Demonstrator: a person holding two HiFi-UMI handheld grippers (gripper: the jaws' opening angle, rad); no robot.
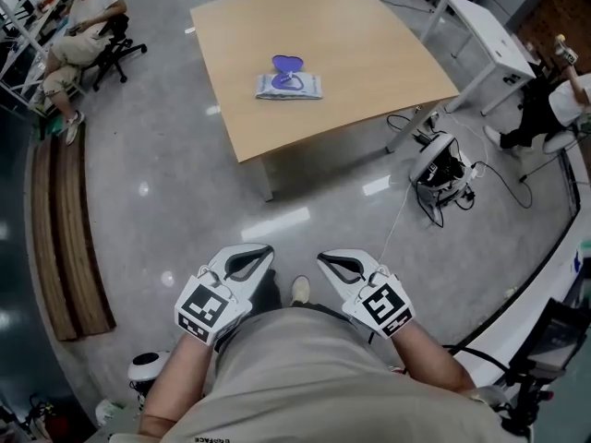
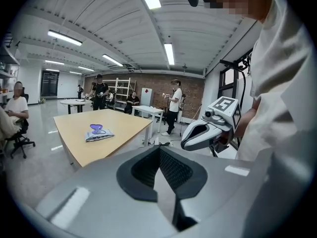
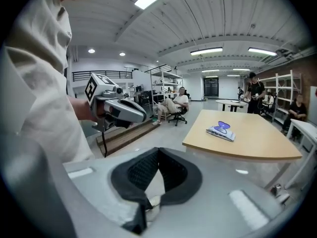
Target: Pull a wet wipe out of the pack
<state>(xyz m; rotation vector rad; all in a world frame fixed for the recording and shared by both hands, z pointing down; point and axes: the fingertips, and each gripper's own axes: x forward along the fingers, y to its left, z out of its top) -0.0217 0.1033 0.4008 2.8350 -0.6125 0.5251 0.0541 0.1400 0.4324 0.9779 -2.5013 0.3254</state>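
**Wipes pack out of reach, both jaws shut on nothing**

Polished grey floor lies between you and the wooden tabletop (image 1: 369, 53), so nothing of the task is under way yet. The wet wipe pack (image 1: 289, 85) lies flat about mid-tabletop, nearer the left edge than the right, with its purple lid (image 1: 287, 63) flipped open toward the far edge.

You hold the left gripper (image 1: 266, 250) and the right gripper (image 1: 323, 257) close at your waist. Each one's jaws are together, with nothing between them.

The pack looks like a soft, light pouch, so it will likely slide or lift when a wipe is tugged. Plan to pin its body with one gripper and pinch with the other at the opening under the lid. A wipe will be thin, limp and damp, so take a good fold of it rather than an edge.

Only the head view shows how far off you stand. The gripper views show the lid standing up off the pack. No view shows whether a wipe pokes out; the pack is too small to tell.
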